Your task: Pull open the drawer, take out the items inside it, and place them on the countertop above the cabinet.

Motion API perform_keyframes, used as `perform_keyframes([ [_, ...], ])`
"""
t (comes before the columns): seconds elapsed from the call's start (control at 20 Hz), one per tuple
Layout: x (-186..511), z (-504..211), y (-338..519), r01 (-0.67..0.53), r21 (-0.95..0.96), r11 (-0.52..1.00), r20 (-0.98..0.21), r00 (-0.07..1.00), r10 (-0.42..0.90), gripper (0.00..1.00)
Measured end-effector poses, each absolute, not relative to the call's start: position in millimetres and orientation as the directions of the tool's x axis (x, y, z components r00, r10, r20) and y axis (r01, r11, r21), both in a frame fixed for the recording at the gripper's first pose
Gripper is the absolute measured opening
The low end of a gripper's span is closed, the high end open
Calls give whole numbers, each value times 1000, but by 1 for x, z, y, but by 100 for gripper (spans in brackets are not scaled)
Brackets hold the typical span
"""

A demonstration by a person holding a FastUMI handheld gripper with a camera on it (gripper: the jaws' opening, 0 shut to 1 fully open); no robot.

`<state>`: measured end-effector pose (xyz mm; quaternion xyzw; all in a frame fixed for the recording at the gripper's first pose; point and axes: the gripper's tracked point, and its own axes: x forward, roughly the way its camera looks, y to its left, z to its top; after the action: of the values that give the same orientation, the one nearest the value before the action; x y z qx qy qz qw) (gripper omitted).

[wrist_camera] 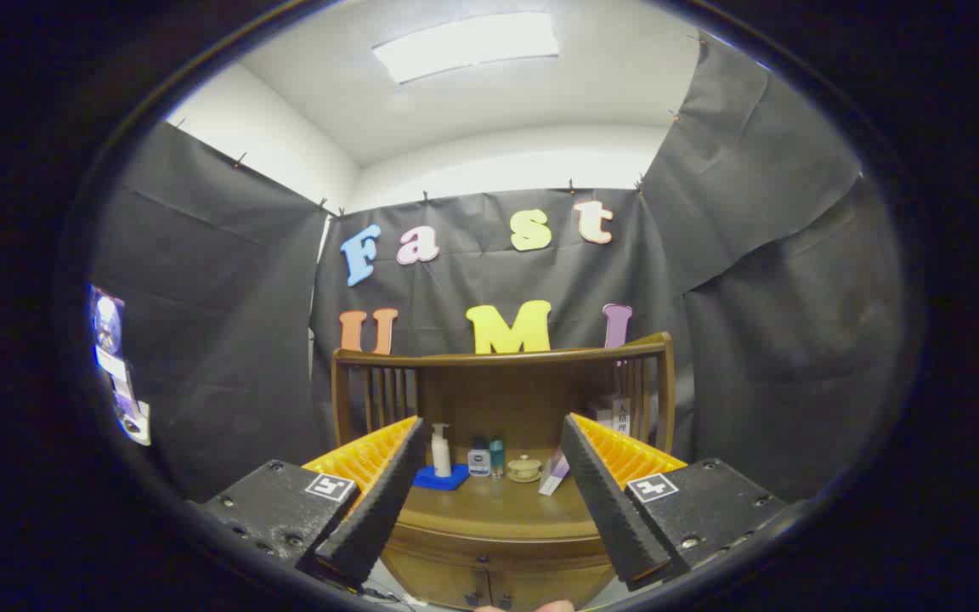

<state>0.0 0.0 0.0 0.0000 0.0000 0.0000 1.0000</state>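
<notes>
Ahead, tool (pixel 489 433) agape, cabinet (pixel 498 544) drawer unclear

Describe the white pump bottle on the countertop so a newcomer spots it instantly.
Start at the wooden cabinet with the railed back, beyond the open claw. On its countertop a row of small items runs along the back. The white pump bottle is the one nearest the claw's left finger, standing upright on a blue pad; it is the tallest there and the only one with a pump.
</notes>
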Motion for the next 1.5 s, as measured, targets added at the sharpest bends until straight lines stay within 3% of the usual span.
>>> perform_keyframes([
  [0.7, 11, -15, -15, 71, 47, 996, 35, 997, -73, 100],
  [1.2, 56, -131, -12, 69, 53, 996, -81, 995, -65, 99],
  [1.5, 82, -238, -4, 74, 8, 997, -210, 975, -70, 99],
])
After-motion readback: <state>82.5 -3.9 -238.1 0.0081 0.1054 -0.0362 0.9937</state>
